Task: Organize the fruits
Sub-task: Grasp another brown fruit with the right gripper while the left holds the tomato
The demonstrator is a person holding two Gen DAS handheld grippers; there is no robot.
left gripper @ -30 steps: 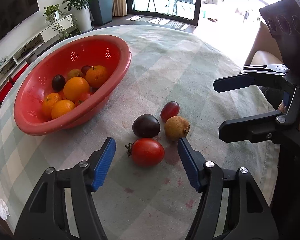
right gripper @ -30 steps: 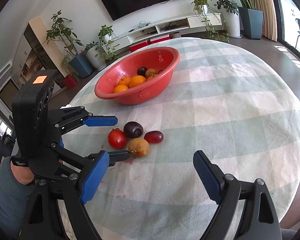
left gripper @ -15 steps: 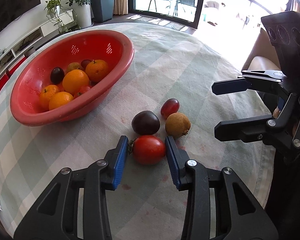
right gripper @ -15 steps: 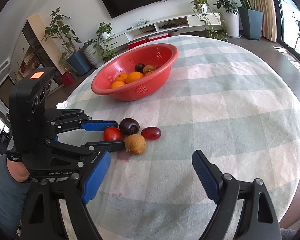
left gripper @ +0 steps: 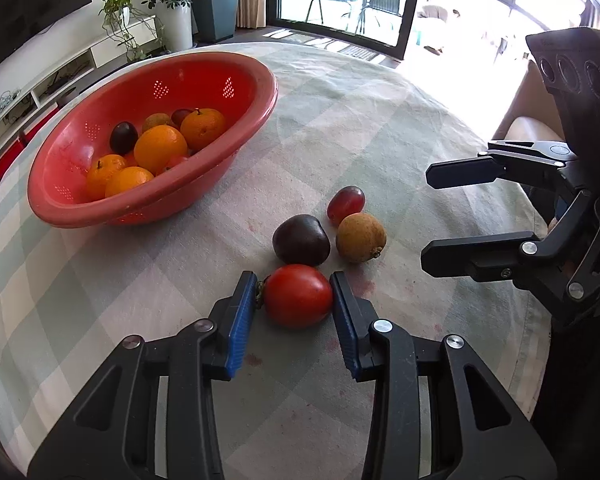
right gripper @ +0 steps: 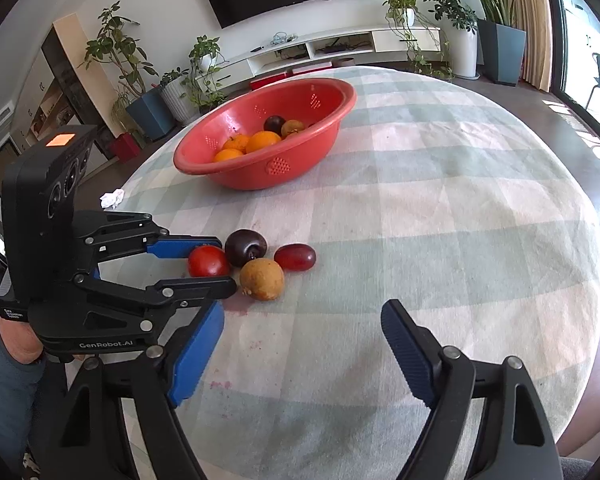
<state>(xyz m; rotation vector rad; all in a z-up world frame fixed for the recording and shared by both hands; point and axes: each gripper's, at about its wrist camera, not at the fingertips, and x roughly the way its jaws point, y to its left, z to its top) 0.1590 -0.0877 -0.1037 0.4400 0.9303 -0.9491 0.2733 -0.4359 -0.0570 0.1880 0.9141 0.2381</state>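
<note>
A red tomato (left gripper: pixel 298 295) lies on the checked tablecloth with my left gripper (left gripper: pixel 294 298) shut on it, blue pads touching both sides; it also shows in the right wrist view (right gripper: pixel 208 261). Just beyond lie a dark plum (left gripper: pixel 301 239), a tan round fruit (left gripper: pixel 360 237) and a red grape (left gripper: pixel 345 205). A red basket (left gripper: pixel 236 152) at the left holds oranges and several other fruits. My right gripper (right gripper: pixel 300 354) is open and empty, near the table's front edge.
The round table (right gripper: pixel 460 184) has a checked cloth with faint red stains. A crumpled white tissue (right gripper: pixel 111 199) lies near its left edge. Plants, a TV shelf and a glass door stand beyond the table.
My left gripper moved forward around the tomato and closed from wide open until its pads touch both sides. The right gripper stayed open and barely moved.
</note>
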